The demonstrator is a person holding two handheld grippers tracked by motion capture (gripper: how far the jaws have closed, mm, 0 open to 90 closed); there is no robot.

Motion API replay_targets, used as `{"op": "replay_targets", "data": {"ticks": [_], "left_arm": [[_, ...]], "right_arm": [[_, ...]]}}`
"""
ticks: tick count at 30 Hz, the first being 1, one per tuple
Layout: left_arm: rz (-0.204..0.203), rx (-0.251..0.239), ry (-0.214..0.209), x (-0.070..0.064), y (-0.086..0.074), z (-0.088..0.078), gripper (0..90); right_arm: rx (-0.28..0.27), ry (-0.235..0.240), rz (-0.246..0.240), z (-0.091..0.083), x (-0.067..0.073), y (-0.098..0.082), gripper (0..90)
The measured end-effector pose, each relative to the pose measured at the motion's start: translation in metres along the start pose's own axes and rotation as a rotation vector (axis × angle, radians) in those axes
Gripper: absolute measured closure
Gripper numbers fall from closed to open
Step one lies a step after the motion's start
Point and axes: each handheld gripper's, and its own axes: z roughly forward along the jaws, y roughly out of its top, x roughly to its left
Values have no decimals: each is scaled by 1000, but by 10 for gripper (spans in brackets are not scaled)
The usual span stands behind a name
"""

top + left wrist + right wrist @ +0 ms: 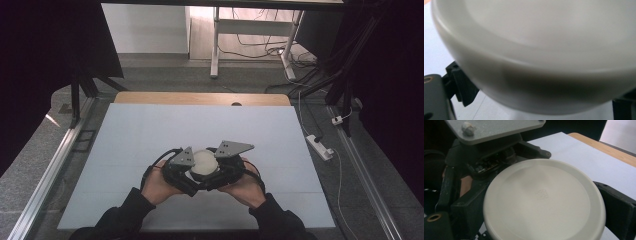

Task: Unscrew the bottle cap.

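This looks like a lab or test room set up for recording, not a home. A plain wooden table [200, 98] carries a pale blue-grey sheet [150, 130] that covers it almost to every edge. Black curtains [45, 45] hang at both sides. The floor is grey carpet [30, 165], with metal rails [50, 165] running along it. Beyond the table's far edge stands a white desk frame [216, 45] with loose cables [260, 47] trailing under it. A white power strip [320, 146] lies on the floor by the table's right edge.

A plain cream-white disc [204, 162] sits on the pale blue surface [150, 130], between black hand-held grippers with grey plates.
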Motion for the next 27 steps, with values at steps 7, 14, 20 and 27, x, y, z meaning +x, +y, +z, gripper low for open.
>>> {"op": "replay_targets", "data": {"ticks": [7,14,20,27], "left_arm": [[58,2,-109,5,-4,-1,76],[85,4,-158,5,-5,-1,76],[94,7,-156,5,-5,-2,76],[99,4,-156,5,-5,-2,76]], "right_arm": [[12,108,-24,-1,-4,-2,72],[21,170,-53,-2,-5,-2,74],[11,176,-58,-4,-4,0,75],[10,171,-67,-5,-4,0,75]]}}
